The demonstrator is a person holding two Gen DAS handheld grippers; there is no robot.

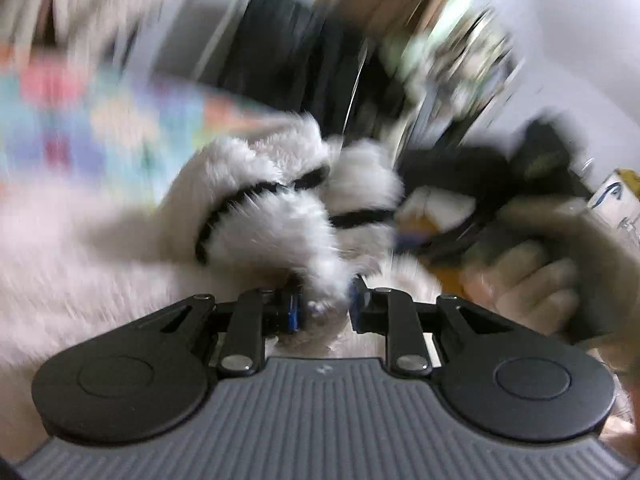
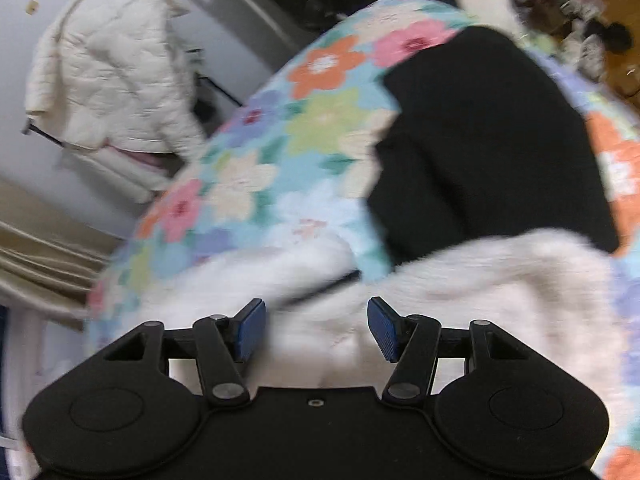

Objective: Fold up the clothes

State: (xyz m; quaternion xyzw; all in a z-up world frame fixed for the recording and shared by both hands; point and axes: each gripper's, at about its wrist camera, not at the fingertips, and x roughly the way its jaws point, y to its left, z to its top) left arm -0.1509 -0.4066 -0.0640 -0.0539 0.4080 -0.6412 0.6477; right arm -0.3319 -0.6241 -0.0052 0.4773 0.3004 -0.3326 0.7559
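Note:
A fluffy white garment [image 1: 264, 208] with thin black trim fills the blurred left wrist view. My left gripper [image 1: 324, 304] is shut on a tuft of its furry edge. In the right wrist view the same white fluffy garment [image 2: 460, 292] lies on a flowered bedspread [image 2: 280, 152], beside a black garment [image 2: 488, 140]. My right gripper [image 2: 316, 328] hovers just above the white fabric, open, with nothing between its blue pads [image 2: 250, 328].
A hand [image 1: 532, 280] holding the other gripper's black handle shows at the right of the left wrist view. A white quilted jacket [image 2: 112, 68] hangs off the bed at the upper left. Clutter on a wooden floor [image 2: 616, 12] lies at the upper right.

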